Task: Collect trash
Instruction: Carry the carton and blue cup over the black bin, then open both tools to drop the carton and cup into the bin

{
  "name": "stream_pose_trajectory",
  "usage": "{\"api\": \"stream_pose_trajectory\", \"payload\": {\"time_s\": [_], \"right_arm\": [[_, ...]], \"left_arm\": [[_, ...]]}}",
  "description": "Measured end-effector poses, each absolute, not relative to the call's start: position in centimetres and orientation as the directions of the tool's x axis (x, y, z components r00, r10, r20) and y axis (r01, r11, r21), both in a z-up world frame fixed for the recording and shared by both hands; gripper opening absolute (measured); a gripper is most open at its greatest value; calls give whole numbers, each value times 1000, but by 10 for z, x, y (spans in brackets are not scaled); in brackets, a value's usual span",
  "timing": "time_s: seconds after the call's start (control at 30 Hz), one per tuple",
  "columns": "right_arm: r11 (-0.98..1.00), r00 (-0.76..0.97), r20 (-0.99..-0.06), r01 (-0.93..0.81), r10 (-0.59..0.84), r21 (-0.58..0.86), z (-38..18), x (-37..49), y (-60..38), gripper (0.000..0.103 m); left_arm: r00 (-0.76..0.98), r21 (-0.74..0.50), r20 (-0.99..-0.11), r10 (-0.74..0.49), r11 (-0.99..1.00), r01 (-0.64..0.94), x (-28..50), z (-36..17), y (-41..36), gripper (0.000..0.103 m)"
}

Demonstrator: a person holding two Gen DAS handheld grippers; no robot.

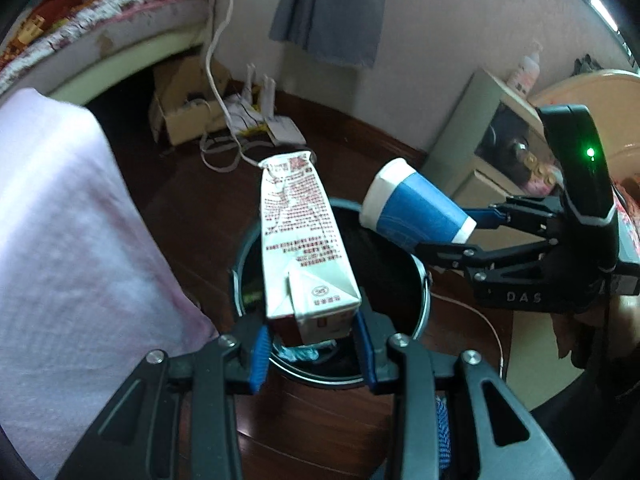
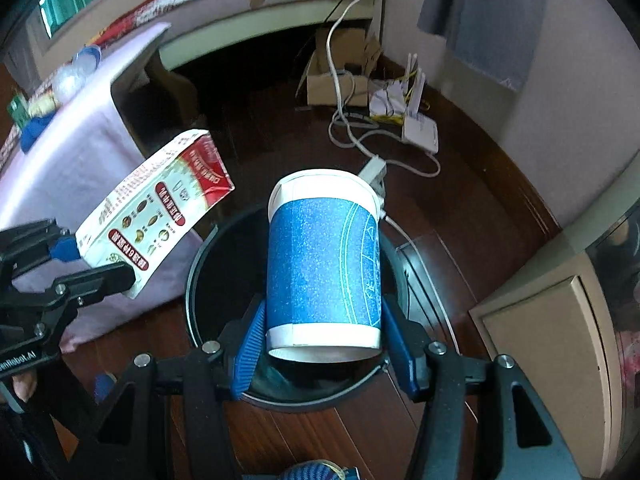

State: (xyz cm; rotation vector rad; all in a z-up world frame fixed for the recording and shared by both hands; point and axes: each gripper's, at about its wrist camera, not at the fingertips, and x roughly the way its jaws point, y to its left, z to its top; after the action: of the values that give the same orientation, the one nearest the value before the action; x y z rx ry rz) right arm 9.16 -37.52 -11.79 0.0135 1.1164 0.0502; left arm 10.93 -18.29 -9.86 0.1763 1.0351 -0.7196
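My left gripper (image 1: pixel 312 344) is shut on a white and red drink carton (image 1: pixel 298 240) and holds it above a round black trash bin (image 1: pixel 416 320) on the floor. My right gripper (image 2: pixel 324 344) is shut on a blue and white paper cup (image 2: pixel 324 260), also above the bin (image 2: pixel 196 276). In the left wrist view the cup (image 1: pixel 416 212) and right gripper (image 1: pixel 452 228) show at the right. In the right wrist view the carton (image 2: pixel 156 208) and left gripper (image 2: pixel 80 260) show at the left. Some crumpled trash (image 1: pixel 304 354) lies inside the bin.
A table with a pale pink cloth (image 1: pixel 68 248) stands left of the bin. A cardboard box (image 2: pixel 336 76), white cables (image 2: pixel 360 136) and a router (image 2: pixel 420 132) lie on the dark wood floor by the wall. A beige cabinet (image 2: pixel 560 340) stands at the right.
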Motion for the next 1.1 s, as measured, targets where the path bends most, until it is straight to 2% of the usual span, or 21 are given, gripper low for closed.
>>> {"api": "stream_pose_trajectory", "payload": {"time_s": [0.3, 0.33, 0.37, 0.4, 0.43, 0.53, 0.73, 1.1], "right_arm": [[995, 366, -929, -94, 50, 16, -148, 94, -368, 61], [996, 362, -932, -90, 18, -16, -151, 96, -367, 63], [995, 367, -930, -70, -40, -70, -155, 96, -369, 88], [994, 354, -933, -52, -72, -97, -159, 97, -373, 103], [995, 352, -933, -45, -72, -94, -162, 98, -378, 103], [993, 348, -931, -3, -108, -116, -167, 100, -391, 103], [992, 374, -919, 30, -123, -121, -161, 108, -396, 103], [996, 493, -866, 13, -82, -86, -104, 106, -365, 103]], "left_arm": [[192, -258, -862, -468, 733, 630, 112, -127, -188, 39], [199, -262, -860, -470, 740, 620, 114, -128, -186, 54], [226, -246, -864, -449, 770, 588, 116, -129, -179, 82], [258, -229, -865, -431, 796, 560, 119, -128, -174, 93], [292, -213, -862, -413, 820, 531, 120, -127, -168, 103], [360, -180, -857, -369, 869, 461, 125, -123, -146, 102], [426, -101, -852, -304, 894, 437, 121, -117, -134, 102], [546, -37, -797, -259, 923, 384, 116, -67, -113, 102]]}}
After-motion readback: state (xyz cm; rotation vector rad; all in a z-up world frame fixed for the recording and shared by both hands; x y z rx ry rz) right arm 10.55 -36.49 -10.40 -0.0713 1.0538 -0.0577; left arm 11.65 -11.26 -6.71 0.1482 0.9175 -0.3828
